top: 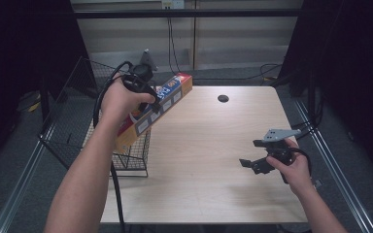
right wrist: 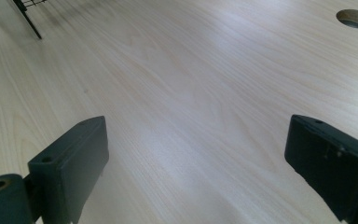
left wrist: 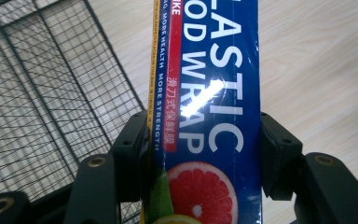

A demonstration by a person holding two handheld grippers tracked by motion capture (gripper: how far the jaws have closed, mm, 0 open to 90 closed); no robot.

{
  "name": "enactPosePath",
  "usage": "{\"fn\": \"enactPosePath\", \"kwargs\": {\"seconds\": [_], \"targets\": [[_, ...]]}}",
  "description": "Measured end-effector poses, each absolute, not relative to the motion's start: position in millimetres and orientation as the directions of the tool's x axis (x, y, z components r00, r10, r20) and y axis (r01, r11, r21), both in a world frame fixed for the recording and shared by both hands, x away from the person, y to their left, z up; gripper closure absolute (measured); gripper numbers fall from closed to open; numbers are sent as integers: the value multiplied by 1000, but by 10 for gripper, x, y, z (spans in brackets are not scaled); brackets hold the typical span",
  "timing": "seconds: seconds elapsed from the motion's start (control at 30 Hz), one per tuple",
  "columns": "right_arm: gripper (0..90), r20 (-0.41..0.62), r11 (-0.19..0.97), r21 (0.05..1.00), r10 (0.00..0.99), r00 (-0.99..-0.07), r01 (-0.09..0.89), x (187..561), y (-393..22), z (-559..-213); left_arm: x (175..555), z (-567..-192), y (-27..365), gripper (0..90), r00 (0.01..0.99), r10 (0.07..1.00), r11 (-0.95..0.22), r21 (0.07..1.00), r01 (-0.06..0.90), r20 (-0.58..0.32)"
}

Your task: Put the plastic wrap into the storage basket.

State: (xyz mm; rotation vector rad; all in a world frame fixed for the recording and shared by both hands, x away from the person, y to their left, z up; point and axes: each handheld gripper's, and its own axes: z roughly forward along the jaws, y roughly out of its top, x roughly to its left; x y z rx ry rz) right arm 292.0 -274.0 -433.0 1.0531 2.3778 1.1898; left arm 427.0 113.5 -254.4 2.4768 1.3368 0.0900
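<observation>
A long blue and orange box of plastic food wrap (top: pixel 159 108) is held up at an angle over the table's left edge, above the rim of a black wire basket (top: pixel 73 116). My left gripper (top: pixel 148 99) is shut on its middle. In the left gripper view the box (left wrist: pixel 209 102) sits clamped between both black jaws, a grapefruit picture at the bottom, and the basket mesh (left wrist: pixel 42 93) lies below on the left. My right gripper (top: pixel 253 155) hovers low over the table's right side, open, with bare wood between its jaws (right wrist: pixel 196 154).
The light wooden table (top: pixel 209 160) has a round cable hole (top: pixel 223 98) near its far edge, shown as well in the right gripper view as the hole (right wrist: pixel 355 18). A basket foot (right wrist: pixel 30 18) stands at that view's top left. Cables hang behind the table.
</observation>
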Motion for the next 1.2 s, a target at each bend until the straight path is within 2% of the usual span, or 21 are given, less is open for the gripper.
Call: {"fn": "enactPosePath", "kwargs": {"seconds": [1.2], "targets": [[56,56,416,778,700,-712,470,2919,-2713,-4338,4325,-2384,1570,449,414,906,-368,323,872,-85]]}}
